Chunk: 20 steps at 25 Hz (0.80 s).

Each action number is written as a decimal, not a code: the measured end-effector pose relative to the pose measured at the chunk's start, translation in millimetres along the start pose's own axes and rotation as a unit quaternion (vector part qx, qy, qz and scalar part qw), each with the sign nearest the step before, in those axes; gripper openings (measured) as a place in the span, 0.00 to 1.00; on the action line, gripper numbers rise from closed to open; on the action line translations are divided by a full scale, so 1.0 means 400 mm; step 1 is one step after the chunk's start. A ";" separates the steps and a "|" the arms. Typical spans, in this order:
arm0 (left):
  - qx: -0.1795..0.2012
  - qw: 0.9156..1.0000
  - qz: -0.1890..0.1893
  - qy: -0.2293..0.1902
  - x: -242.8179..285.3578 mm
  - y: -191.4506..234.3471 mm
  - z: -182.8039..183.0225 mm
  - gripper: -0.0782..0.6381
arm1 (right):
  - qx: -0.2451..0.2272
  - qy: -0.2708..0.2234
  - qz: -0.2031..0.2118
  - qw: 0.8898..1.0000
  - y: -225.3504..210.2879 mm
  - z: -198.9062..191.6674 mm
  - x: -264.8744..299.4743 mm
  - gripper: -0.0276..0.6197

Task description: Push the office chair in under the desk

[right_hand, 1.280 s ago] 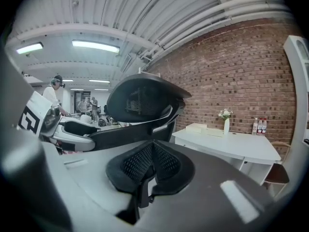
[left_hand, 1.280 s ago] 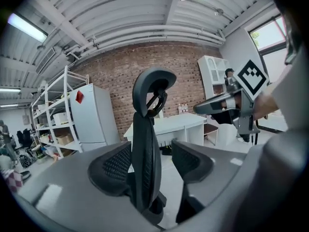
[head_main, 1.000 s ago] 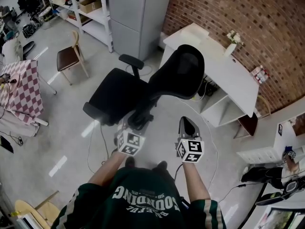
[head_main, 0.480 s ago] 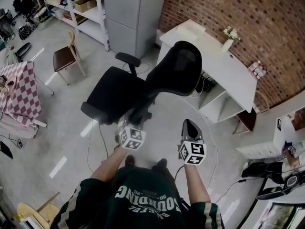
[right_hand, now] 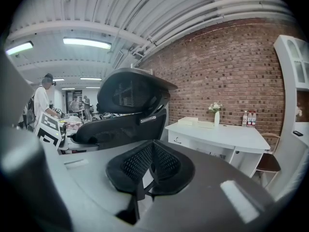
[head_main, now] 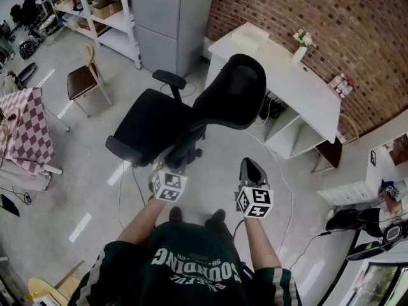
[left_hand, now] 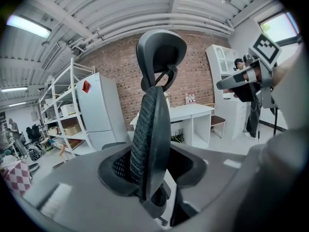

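Note:
The black office chair (head_main: 159, 123) stands on the floor in front of me, its seat to the left and its backrest (head_main: 233, 97) toward the white desk (head_main: 299, 85) by the brick wall. My left gripper (head_main: 172, 167) is at the lower rear of the chair. In the left gripper view its jaws have just been closing, and they pinch the backrest's edge (left_hand: 152, 120). My right gripper (head_main: 252, 168) hangs shut and empty to the right, apart from the chair. The right gripper view has the chair (right_hand: 130, 105) at left and the desk (right_hand: 217, 134) at right.
A vase of flowers (head_main: 299, 46) stands on the desk and a brown stool (head_main: 328, 155) beside it. A grey cabinet (head_main: 169, 18) and shelving (head_main: 108, 11) line the back. A wooden chair (head_main: 86, 78) and a checkered table (head_main: 25, 123) are at left. Cables (head_main: 124, 196) lie on the floor.
My left gripper has sunk slightly toward the chair's back. The chair and my right gripper stay about where they were.

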<state>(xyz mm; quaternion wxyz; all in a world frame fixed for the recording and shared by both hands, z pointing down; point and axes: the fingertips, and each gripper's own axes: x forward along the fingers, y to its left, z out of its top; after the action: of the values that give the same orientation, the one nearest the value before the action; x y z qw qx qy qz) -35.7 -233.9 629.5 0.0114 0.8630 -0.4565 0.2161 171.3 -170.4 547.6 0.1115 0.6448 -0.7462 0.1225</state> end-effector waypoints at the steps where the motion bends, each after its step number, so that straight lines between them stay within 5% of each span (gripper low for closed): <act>1: 0.001 1.000 -0.001 -0.001 -0.006 0.004 -0.003 0.32 | 0.001 0.000 0.002 1.000 0.007 -0.002 0.002 0.04; 20: -0.011 1.000 0.014 -0.009 -0.144 0.150 -0.084 0.37 | 0.012 0.020 0.006 1.000 0.056 -0.057 0.019 0.04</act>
<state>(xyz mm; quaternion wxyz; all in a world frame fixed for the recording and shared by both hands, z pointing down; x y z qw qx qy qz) -123.7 -216.6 627.2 0.0137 0.8580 -0.4713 0.2039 148.3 -166.8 570.8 0.1178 0.6392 -0.7459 0.1455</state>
